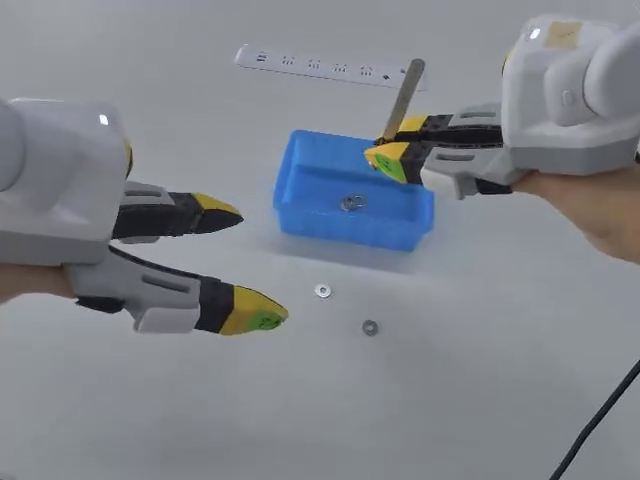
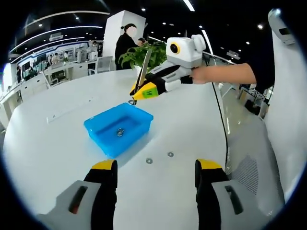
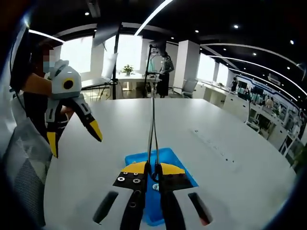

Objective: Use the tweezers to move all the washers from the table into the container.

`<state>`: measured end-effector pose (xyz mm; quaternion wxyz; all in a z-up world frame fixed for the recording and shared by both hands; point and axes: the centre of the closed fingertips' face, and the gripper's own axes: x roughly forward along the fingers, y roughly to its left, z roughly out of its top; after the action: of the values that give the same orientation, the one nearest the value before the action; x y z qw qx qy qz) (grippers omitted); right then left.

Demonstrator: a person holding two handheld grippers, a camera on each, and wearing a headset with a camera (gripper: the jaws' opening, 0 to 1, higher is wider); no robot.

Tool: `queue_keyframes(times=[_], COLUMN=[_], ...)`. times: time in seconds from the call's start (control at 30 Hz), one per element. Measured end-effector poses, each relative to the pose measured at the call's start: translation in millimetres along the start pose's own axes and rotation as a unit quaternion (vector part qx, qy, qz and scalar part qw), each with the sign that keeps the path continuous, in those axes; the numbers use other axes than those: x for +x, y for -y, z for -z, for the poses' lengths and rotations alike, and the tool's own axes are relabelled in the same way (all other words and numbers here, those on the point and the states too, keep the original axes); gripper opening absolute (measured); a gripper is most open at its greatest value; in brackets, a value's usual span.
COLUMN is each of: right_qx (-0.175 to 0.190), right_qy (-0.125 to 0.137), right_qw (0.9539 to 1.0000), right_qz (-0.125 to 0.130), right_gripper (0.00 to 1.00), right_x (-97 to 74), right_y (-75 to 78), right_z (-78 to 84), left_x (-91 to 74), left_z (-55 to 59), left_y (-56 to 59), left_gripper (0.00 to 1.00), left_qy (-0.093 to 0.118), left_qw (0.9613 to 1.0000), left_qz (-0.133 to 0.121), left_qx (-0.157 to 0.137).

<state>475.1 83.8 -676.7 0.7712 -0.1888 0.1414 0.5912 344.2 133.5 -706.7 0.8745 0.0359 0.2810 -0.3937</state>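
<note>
My right gripper (image 1: 388, 156) is shut on the metal tweezers (image 1: 404, 92) and hovers over the far right part of the blue container (image 1: 310, 180). The tweezers' handle end slants up and away; their tips are hidden behind the jaws. One washer (image 1: 350, 203) lies inside the container. Two more washers (image 1: 322, 291) (image 1: 370, 327) lie on the white table in front of it. My left gripper (image 1: 245, 265) stands open and empty left of those washers. In the left gripper view, its fingers (image 2: 105, 168) frame the container (image 2: 109, 125) and both table washers (image 2: 149, 161) (image 2: 170, 154); the right gripper (image 2: 148, 90) is above.
A white power strip (image 1: 320, 65) lies on the table behind the container. A black cable (image 1: 600, 420) crosses the near right corner. In the left gripper view, a person (image 2: 125, 45) stands far off beyond the table, near a potted plant (image 2: 144, 53).
</note>
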Motion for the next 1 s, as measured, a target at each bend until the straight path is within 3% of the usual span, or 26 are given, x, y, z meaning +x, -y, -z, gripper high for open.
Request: queue_keyframes(times=[0.23,0.43,0.67,0.77,0.9,1.0], right_qx=[0.008,0.001,0.006,0.013,0.021,0.016], right_qy=[-0.014,-0.042,-0.052,-0.056,-0.060,-0.063], right_qw=[0.9999,0.9990,0.9984,0.9981,0.9979,0.9978], right_qz=[0.003,-0.016,-0.022,-0.020,-0.013,-0.018], right_gripper=[0.09,0.09,0.09,0.09,0.09,0.09], right_x=[31.3,55.1,62.2,62.2,60.9,60.8], right_y=[12.8,4.6,3.6,6.6,9.4,6.7], right_z=[20.2,46.9,60.2,64.7,68.4,70.5], left_x=[-14.7,-18.0,-22.5,-22.4,-22.3,-19.5], left_z=[8.3,16.0,18.1,28.3,30.5,33.6], left_y=[-12.7,-14.2,-16.2,-14.0,-11.1,-6.5], left_gripper=[0.73,0.74,0.73,0.73,0.73,0.73], left_qy=[0.022,0.016,0.016,-0.008,-0.006,-0.019], left_qw=[0.9978,0.9972,0.9962,0.9963,0.9959,0.9959], left_qz=[-0.022,-0.033,-0.044,-0.043,-0.043,-0.040], left_qx=[-0.059,-0.065,-0.073,-0.074,-0.079,-0.079])
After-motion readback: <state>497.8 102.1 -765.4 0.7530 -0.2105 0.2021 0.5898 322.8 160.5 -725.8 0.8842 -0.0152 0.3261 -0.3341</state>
